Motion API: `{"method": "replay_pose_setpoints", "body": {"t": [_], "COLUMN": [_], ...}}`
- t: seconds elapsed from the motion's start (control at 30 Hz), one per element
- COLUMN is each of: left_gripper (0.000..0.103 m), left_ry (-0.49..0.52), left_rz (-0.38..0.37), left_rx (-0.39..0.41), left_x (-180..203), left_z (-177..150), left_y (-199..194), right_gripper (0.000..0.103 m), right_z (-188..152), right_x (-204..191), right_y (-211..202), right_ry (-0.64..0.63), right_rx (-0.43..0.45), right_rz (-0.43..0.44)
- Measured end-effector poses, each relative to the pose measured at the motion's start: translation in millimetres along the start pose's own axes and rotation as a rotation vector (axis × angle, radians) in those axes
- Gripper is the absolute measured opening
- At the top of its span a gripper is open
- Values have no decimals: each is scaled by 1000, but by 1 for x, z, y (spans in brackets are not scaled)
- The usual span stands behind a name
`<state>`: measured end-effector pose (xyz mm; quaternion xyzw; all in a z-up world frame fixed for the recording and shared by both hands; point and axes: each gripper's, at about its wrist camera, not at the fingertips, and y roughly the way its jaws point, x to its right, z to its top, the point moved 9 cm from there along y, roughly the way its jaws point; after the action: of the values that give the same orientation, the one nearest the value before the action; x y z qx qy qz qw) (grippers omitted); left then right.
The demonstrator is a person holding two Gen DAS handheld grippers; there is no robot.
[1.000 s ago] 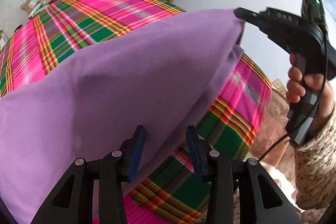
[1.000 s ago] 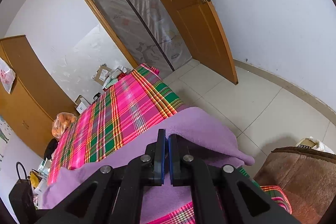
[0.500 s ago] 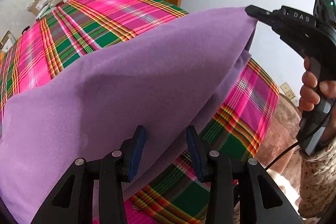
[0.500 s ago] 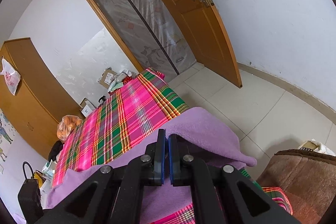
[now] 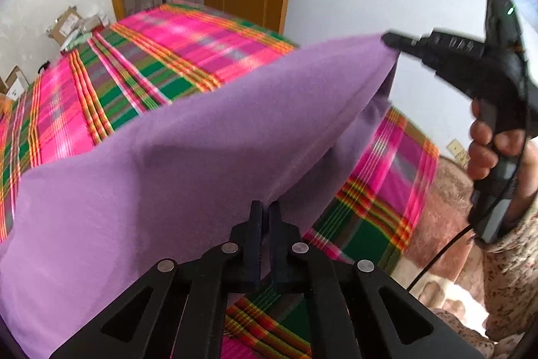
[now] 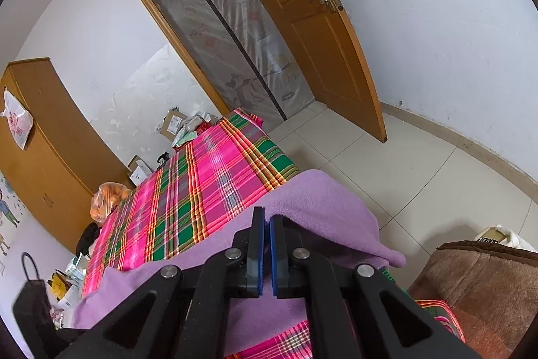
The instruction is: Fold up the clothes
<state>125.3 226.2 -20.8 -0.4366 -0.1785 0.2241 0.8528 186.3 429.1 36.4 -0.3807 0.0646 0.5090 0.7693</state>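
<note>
Item: soft purple fleece garment [image 5: 188,164], lifted clear of the bed along one edge and stretched between two black two-finger grippers. The left gripper [image 5: 265,211] was clenched on the near lower edge of the cloth; the right gripper [image 6: 265,224] was clenched on another part of the same edge, seen from the left wrist as a raised corner at its tip [image 5: 391,41]. A hand [image 5: 487,143] in a speckled knit sleeve held the right tool's handle.

Writing: raised letters on the right gripper's body, reading roughly "DAS"; blurred, not certain. Print on the cardboard boxes [image 6: 173,123] was too small to read.

Surface: bed under a pink, green and orange plaid cover [image 5: 161,69], the rest of the garment lying across it.

Room: white walls, pale tiled floor [image 6: 386,164], open wooden door [image 6: 322,32], doorway hung with translucent plastic curtain [image 6: 235,32], wooden wardrobe [image 6: 43,143], orange plastic bag [image 6: 107,201], brown plush seat [image 6: 477,285].
</note>
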Motion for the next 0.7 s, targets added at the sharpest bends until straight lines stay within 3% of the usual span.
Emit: {"method": "replay_pose_setpoints", "body": {"t": [0.27,0.5,0.7], "left_gripper": [3,3,5], "left_ry": [50,11,-11], "left_rz": [-58,-57,-67], "left_rx": [-21,-102,-119], "left_x": [14,8,6], "left_z": [-12,-29,-33], "left_y": [-7,18,24], "right_gripper": [3,3,3], "right_z": [-12,-36,-52], "right_x": [13,36,59], "right_y": [-6,15,29], "right_ry": [-9,-12,5], "right_rx": [-13,-88,-137], "right_rz": [-21,-98,-154]}}
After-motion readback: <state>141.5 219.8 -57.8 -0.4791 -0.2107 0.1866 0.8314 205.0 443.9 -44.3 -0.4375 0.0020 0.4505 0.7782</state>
